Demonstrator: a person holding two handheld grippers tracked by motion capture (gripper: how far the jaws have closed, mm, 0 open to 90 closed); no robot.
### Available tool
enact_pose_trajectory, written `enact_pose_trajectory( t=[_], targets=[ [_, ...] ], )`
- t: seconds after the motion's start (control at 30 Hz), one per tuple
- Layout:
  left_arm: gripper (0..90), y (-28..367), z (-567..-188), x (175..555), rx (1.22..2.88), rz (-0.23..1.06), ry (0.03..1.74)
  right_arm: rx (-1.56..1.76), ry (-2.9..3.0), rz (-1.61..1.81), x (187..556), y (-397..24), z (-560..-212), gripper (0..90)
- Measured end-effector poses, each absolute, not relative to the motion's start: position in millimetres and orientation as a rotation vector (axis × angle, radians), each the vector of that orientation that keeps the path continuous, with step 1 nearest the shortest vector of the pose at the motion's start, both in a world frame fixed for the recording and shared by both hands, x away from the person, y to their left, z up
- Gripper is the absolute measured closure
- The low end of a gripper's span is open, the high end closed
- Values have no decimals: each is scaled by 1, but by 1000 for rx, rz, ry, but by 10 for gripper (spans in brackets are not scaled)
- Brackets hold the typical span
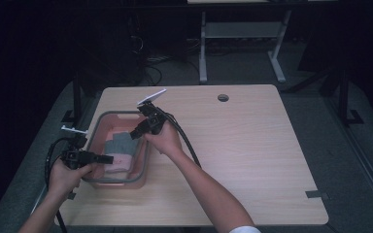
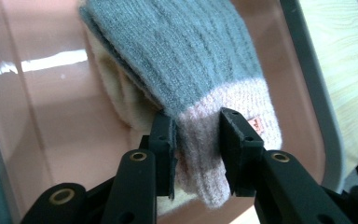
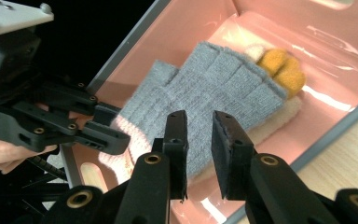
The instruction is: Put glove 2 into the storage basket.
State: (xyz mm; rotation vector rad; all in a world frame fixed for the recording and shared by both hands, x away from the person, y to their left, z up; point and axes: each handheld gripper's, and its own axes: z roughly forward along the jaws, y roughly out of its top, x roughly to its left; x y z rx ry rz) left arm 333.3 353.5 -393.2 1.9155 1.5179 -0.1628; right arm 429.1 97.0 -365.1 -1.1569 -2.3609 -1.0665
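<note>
Left gripper view: left tool (image 2: pixel 198 140) pinches the soft, light glove (image 2: pixel 191 60) by its pink cuff; right tool (image 3: pixel 199 140) hovers narrow, empty.

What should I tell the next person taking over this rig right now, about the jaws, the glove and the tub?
Left gripper: jaws shut on the pink cuff of the grey glove, at the near end of the pink tub.
Right gripper: jaws narrow, poised over the glove's grey body; I cannot tell if they pinch it.
Things: the glove lies in the tub, on top of a cream glove with orange fingertips. The tub sits at the left of the wooden table.
Done: cuff gripped.
Left: probably lifting the grey glove out; the cream one stays underneath.
</note>
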Motion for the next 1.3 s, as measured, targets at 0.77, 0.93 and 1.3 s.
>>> enact_pose_trajectory(
  t=[0.77,0.93,1.3],
  targets=[
    [556,364,-365,333,1933,-56,1535,-1218,-2352,-1132,429,50,-345,706],
    [551,358,-359,335,1929,-60,1514,-1234,-2341,-1145,429,38,-344,696],
    [522,330,-338,345,1941,-36,1443,-1286,-2327,-1175,426,5,-340,669]
  ],
)
